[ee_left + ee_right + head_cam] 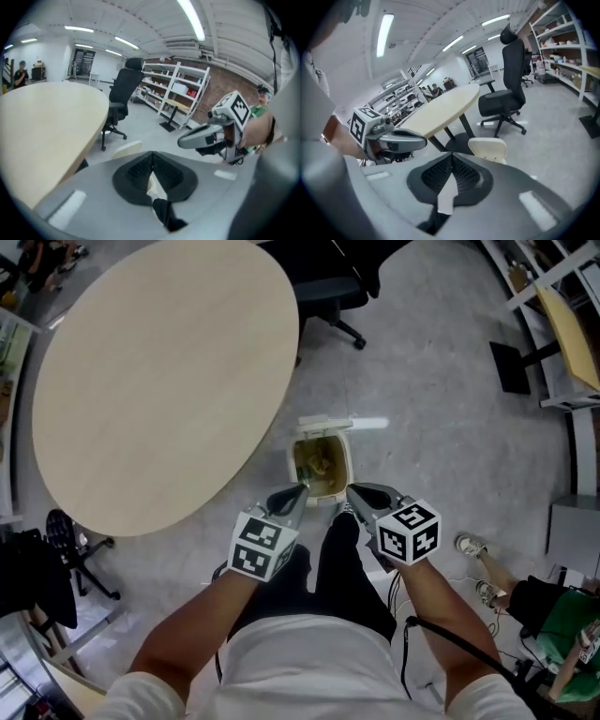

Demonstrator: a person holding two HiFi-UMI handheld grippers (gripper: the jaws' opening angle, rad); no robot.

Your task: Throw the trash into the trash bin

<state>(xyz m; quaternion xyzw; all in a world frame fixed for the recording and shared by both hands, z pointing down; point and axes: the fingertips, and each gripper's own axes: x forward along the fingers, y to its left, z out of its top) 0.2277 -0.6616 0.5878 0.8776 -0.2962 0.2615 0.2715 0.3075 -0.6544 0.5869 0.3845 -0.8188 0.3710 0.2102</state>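
The trash (319, 463) in the mid-frame bin (348, 457) looked light and soft, easy to pinch anywhere, and the left gripper (300, 491) and right gripper (353, 490) were closed, holding nothing.

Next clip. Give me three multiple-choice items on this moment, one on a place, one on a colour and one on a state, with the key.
1. Where does the trash bin stand?
A. On top of the table
B. On the floor, just off the edge of the table
C. On a chair seat

2. What colour is the table's top?
A. Pale beige
B. Black
C. Bright green

3. How do the jaws of the right gripper stand?
A. Wide apart
B. Closed on a bottle
C. Together, with nothing between them

Key:
1 B: the head view shows the bin on the grey floor next to the round table's rim.
2 A: the top is an even light beige in every view.
3 C: the right gripper view shows its pads meeting, with nothing held.
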